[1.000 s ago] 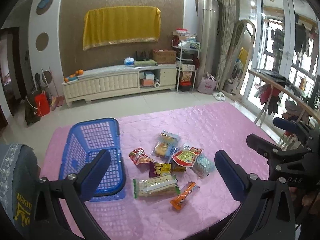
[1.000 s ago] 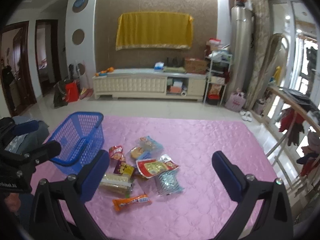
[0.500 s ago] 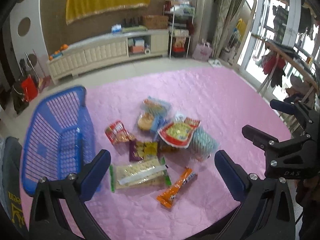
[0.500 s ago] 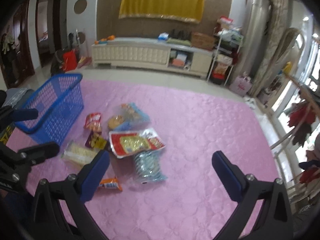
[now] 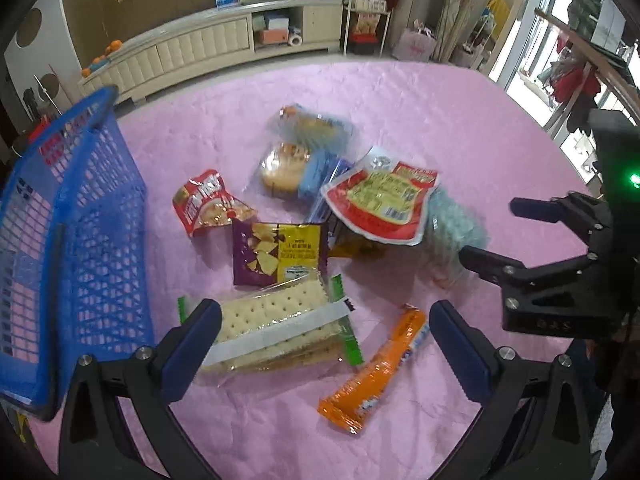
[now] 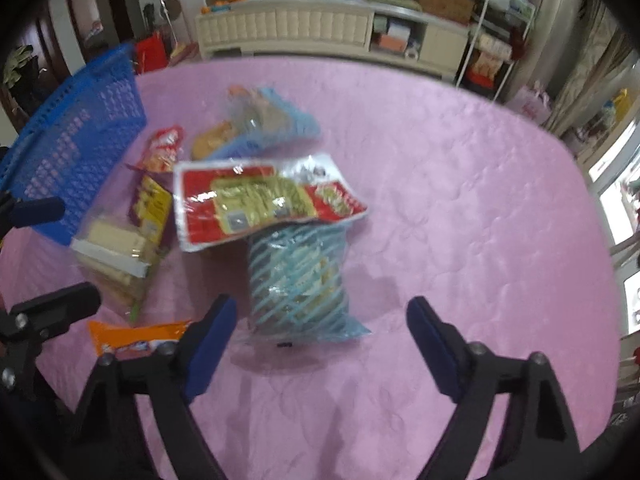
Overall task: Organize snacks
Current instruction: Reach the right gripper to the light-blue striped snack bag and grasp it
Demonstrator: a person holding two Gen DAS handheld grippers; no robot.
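Several snack packs lie in a heap on the pink cloth (image 5: 460, 128). My left gripper (image 5: 324, 332) is open just above the cracker pack (image 5: 276, 320), with the orange bar (image 5: 376, 368) between its fingers. A purple-yellow chip bag (image 5: 278, 252), a small red bag (image 5: 208, 204), bread packs (image 5: 296, 164) and a red-white sausage pack (image 5: 380, 200) lie beyond. My right gripper (image 6: 320, 328) is open, low over the light-blue striped bag (image 6: 300, 280); it also shows in the left wrist view (image 5: 492, 236). The blue basket (image 5: 60, 220) stands at the left.
The basket (image 6: 76, 148) sits at the cloth's left edge. The right half of the pink cloth (image 6: 480, 200) holds no packs. A white TV cabinet (image 5: 208, 40), shelves and a drying rack stand beyond the table.
Both grippers have dropped and moved forward toward the snack heap, tilting down. The left is now over the cracker pack, the right over the light-blue bag. Both stay open.
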